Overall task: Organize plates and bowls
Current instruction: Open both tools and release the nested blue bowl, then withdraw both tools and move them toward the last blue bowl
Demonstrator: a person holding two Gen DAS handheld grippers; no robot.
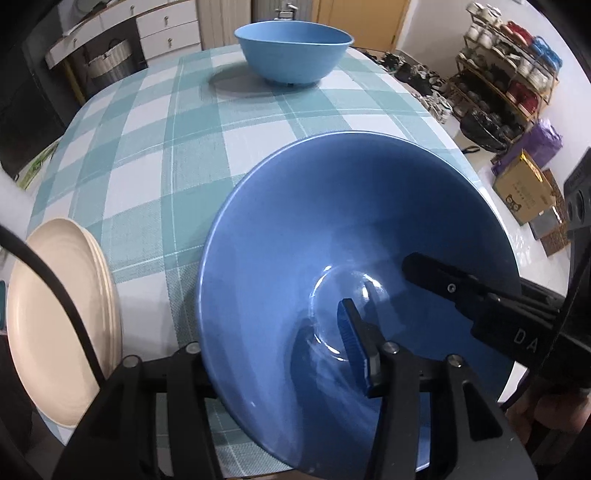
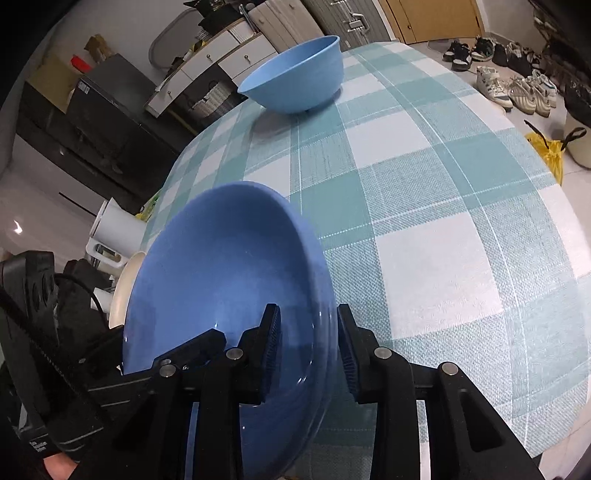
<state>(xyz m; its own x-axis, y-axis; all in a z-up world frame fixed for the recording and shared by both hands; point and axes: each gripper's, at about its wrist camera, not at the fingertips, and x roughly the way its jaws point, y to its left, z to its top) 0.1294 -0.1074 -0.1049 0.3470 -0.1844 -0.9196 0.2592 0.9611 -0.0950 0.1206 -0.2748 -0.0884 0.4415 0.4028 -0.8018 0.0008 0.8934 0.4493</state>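
Observation:
A dark blue bowl (image 1: 295, 229) (image 2: 221, 266) sits on the checked tablecloth (image 1: 166, 147) at the near edge. My left gripper (image 1: 269, 325) straddles its near rim, one finger (image 1: 354, 343) inside and clear of the wall, the other hidden outside. The jaws are open. From the right, my right gripper (image 2: 308, 314) straddles the rim too. It is open, with a gap between its inner pad (image 2: 271, 350) and the wall. A stack of cream plates (image 1: 55, 314) (image 2: 123, 288) lies left of the bowl. At the far edge stands a light blue bowl (image 1: 293, 48) (image 2: 295, 81).
Beyond the table's right edge are a shoe rack (image 1: 498, 74), a cardboard box (image 1: 521, 188), shoes on the floor (image 2: 517, 81) and a yellow bag (image 2: 550, 155). White drawers (image 1: 166, 26) stand behind the table. Bare cloth (image 2: 443, 184) lies between the two bowls.

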